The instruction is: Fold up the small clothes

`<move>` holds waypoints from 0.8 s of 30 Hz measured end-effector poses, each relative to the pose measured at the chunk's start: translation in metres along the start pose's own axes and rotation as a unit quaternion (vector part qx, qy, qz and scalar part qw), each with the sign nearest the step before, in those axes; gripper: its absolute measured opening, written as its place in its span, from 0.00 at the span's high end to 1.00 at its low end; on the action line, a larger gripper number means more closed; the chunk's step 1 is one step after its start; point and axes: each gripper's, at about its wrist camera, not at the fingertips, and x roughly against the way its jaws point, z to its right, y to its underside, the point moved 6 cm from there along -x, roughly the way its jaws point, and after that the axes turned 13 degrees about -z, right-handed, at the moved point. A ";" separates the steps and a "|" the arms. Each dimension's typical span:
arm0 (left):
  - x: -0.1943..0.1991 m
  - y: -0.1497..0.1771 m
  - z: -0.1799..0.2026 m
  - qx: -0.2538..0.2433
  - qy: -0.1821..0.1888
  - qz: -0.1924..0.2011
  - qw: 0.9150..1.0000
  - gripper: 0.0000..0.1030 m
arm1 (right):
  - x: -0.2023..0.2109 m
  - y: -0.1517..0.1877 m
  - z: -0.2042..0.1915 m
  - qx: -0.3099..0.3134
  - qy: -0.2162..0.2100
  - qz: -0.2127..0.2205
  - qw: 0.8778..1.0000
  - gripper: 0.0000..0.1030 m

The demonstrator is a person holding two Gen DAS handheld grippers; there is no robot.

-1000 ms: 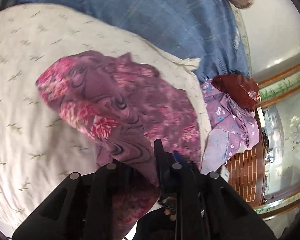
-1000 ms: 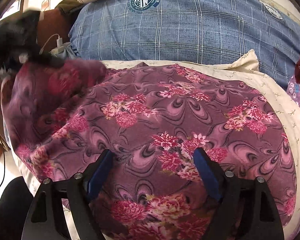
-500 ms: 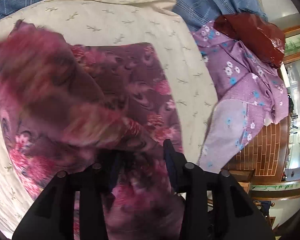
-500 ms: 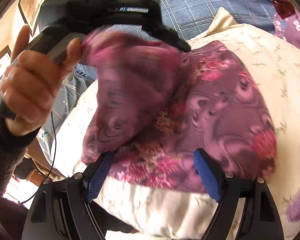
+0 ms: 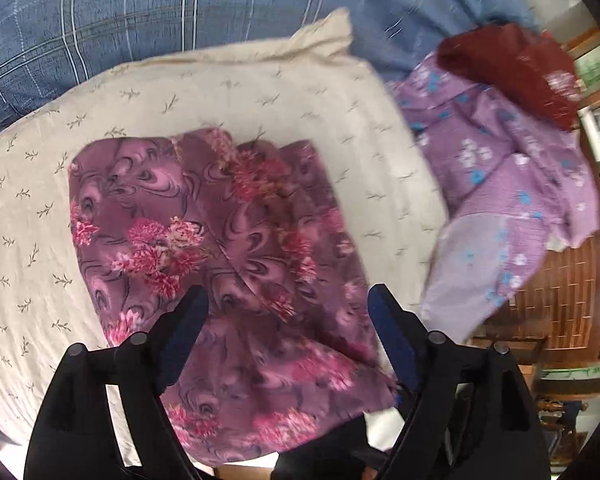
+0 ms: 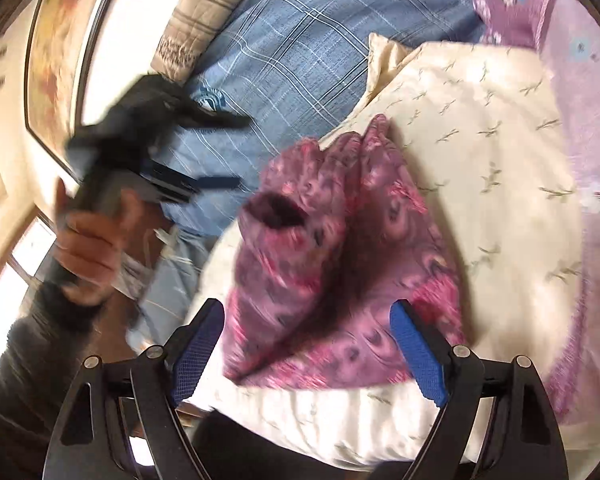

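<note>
A blue plaid bedcover spreads behind a cream pillow printed with small sprigs, and that pillow is the landmark here. A lilac flowered garment lies crumpled off the pillow's far side edge, touching it, with a dark red cloth piled on its upper part. On top of the pillow lies the purple floral garment, folded over on itself into a rough bundle, its lower edge hanging past the pillow's near edge. The left gripper hangs above the pillow's near edge, pointing steeply down; its jaws are opening, the garment lies beneath the gap, and neither pad presses on it. From the right wrist view this same gripper is a blurred black shape held in a person's hand off the pillow's other side edge. The right gripper stands at the pillow's near edge, jaws spread wide and opening slightly, with nothing clamped between them.
</note>
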 end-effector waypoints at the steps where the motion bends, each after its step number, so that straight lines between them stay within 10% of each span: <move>1: -0.008 -0.006 -0.001 0.004 -0.012 -0.005 1.000 0.20 | -0.001 -0.005 -0.002 -0.001 -0.007 0.002 1.000 0.16; 9: -0.051 -0.032 -0.016 0.048 -0.080 -0.041 0.995 0.23 | -0.018 -0.029 -0.006 0.015 -0.008 -0.011 1.000 0.24; 14: -0.056 -0.032 -0.028 0.059 -0.100 -0.030 0.993 0.82 | -0.035 -0.036 -0.003 0.018 -0.011 -0.034 0.999 0.54; 15: -0.057 -0.031 -0.029 0.060 -0.105 -0.029 0.992 0.90 | -0.040 -0.041 -0.001 0.018 -0.006 -0.041 0.999 0.77; 18: -0.055 -0.027 -0.016 0.045 -0.120 -0.006 0.992 0.97 | -0.038 -0.044 0.000 0.012 -0.019 -0.042 0.999 0.92; 24: -0.022 0.000 0.043 -0.031 -0.008 0.040 0.999 0.98 | 0.021 -0.026 0.003 0.009 -0.057 0.002 0.998 0.95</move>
